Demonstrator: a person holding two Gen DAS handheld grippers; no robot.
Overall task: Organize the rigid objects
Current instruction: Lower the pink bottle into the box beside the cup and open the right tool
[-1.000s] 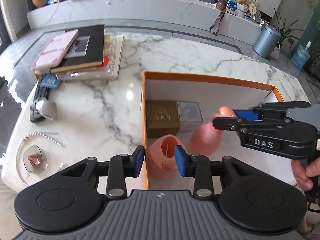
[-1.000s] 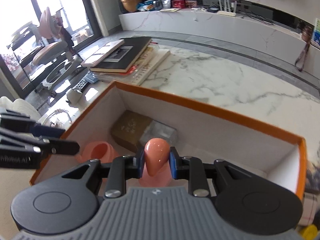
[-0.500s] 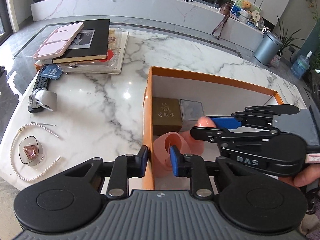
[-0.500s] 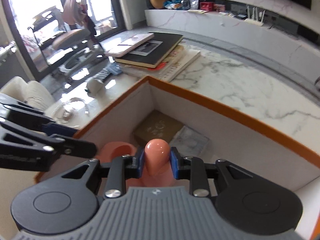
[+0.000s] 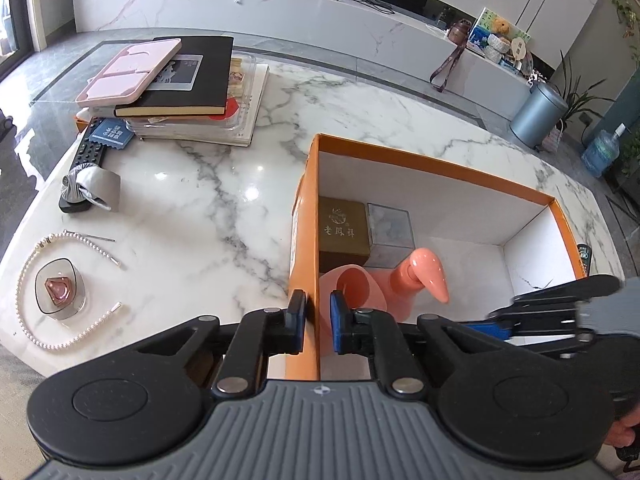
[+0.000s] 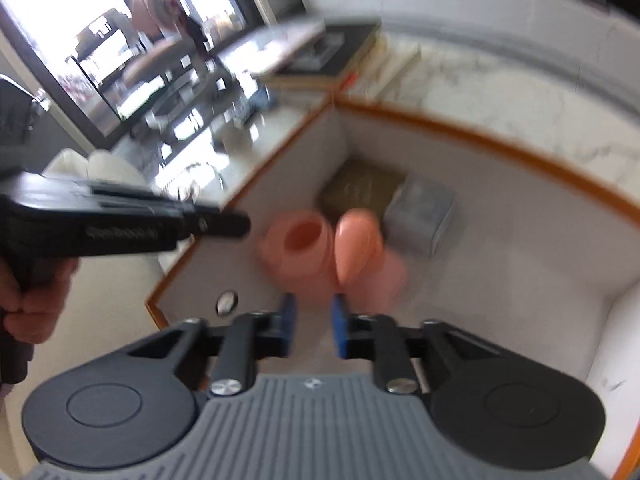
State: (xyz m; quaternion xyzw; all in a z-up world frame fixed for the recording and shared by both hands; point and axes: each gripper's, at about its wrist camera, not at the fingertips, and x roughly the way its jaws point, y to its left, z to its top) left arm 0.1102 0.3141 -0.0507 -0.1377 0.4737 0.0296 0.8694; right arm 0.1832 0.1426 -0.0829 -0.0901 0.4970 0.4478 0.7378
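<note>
Left gripper pinching the orange cardboard box wall. Right gripper closing, empty. Could tip the pink pump bottle inside if bumped.

Glossy veined marble table, matt orange card box, smooth pink plastic bottle.

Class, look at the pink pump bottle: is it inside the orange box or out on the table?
Inside. The pink pump bottle stands within the orange box, beside the pink cup and just in front of the gold box.
</note>
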